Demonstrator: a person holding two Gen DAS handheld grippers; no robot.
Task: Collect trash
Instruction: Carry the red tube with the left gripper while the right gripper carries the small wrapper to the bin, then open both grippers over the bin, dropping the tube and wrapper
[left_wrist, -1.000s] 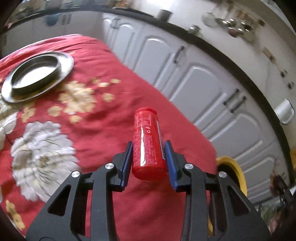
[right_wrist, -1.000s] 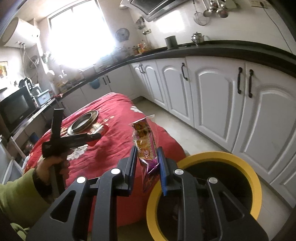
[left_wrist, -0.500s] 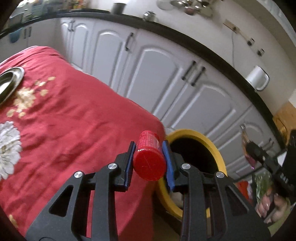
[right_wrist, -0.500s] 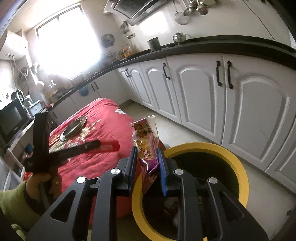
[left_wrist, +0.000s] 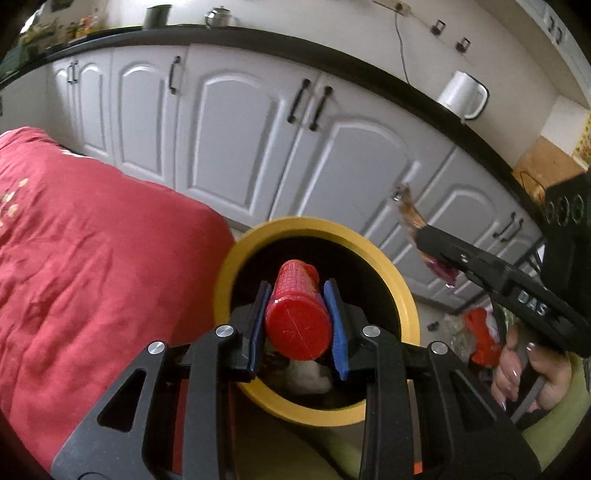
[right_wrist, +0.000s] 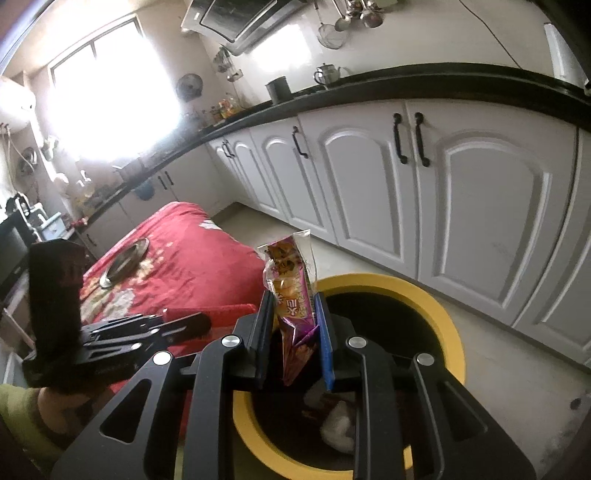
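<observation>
Ribbed red bottle (left_wrist: 297, 314) above yellow-rimmed bin (left_wrist: 402, 291)

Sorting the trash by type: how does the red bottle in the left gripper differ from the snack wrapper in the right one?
The red bottle is a rigid, plain red cylinder; the snack wrapper is a thin, crinkled, printed purple-and-orange packet. The bottle lies along the fingers, base toward the camera; the wrapper stands upright. Both are clamped in a hand-held gripper by the yellow-rimmed bin.

A home kitchen: white arched cabinet doors (right_wrist: 491, 206) with black handles run under a black countertop (right_wrist: 424, 79), which carries a kettle (right_wrist: 327, 74) (steel, near the wall); a range hood (right_wrist: 236, 18) and hanging ladles (right_wrist: 347, 14) sit above.
</observation>
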